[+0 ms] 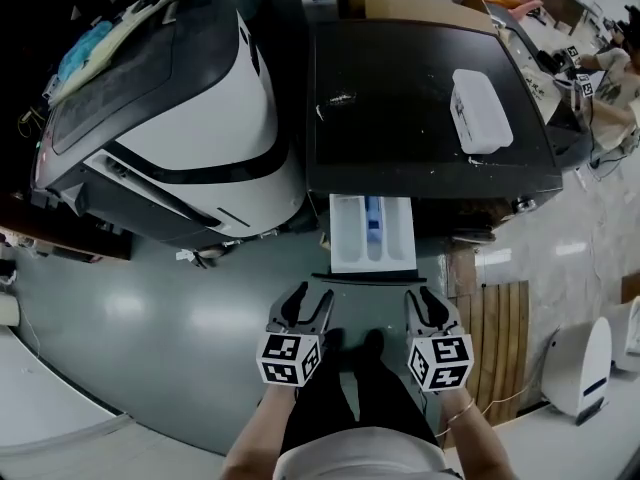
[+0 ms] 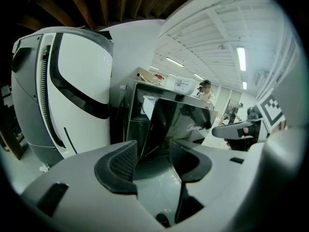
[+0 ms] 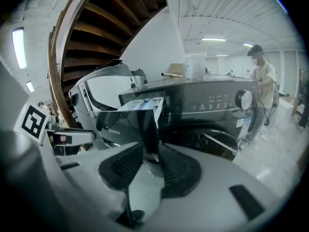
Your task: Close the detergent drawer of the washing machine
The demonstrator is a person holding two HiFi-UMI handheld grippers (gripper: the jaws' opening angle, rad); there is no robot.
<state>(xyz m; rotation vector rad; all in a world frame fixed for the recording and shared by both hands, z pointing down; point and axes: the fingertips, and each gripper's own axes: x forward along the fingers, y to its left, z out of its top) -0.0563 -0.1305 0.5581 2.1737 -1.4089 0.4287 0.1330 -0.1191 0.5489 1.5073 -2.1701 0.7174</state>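
One dark grey front-loading washing machine [image 1: 400, 118] stood at twelve o'clock. Its one white plastic detergent drawer with a blue insert [image 1: 372, 233] was pulled out toward the person. The drawer's glossy black front panel [image 3: 120, 124] read "Midea". Two grippers hung at the drawer's six o'clock. The left gripper [image 1: 311, 301] was near the panel's left end, fingers spread and gripping nothing. The right gripper [image 1: 424, 302] was by its right end, fingers slightly parted with the panel's edge in the gap, contact unclear. One white lidded plastic box [image 1: 480, 110] lay on the washer's top at two o'clock. One white-and-black rounded machine [image 1: 200, 118] stood at ten o'clock.
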